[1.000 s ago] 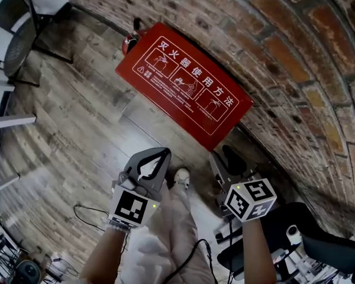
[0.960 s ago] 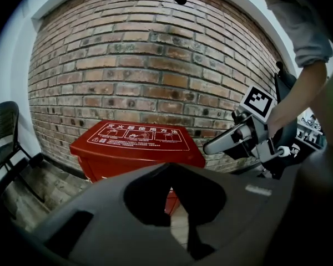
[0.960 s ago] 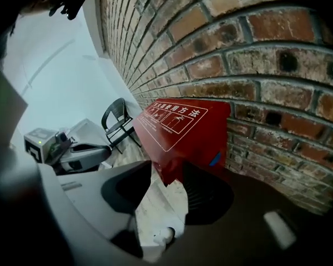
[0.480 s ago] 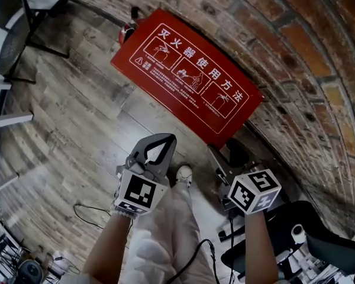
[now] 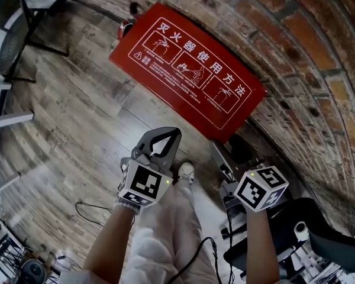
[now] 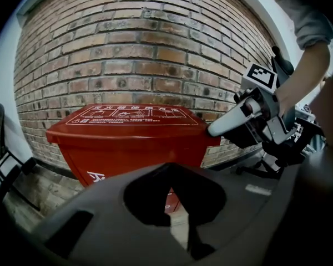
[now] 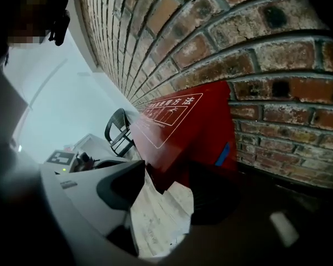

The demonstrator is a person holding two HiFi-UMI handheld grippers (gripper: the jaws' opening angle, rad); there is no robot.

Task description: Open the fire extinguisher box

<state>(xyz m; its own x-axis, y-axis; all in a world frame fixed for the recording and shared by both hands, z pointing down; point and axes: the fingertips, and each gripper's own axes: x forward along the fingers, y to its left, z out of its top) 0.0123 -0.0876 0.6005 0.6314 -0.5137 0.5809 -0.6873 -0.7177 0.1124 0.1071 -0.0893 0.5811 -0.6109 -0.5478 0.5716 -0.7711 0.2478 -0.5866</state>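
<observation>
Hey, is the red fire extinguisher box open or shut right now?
Shut. The lid lies flat on the fire extinguisher box, with no gap showing along its front edge.

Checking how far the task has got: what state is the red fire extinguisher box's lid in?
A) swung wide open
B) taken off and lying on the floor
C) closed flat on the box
C: the white-printed lid sits flat on the red fire extinguisher box, with no gap showing under its rim in the left gripper view.
</observation>
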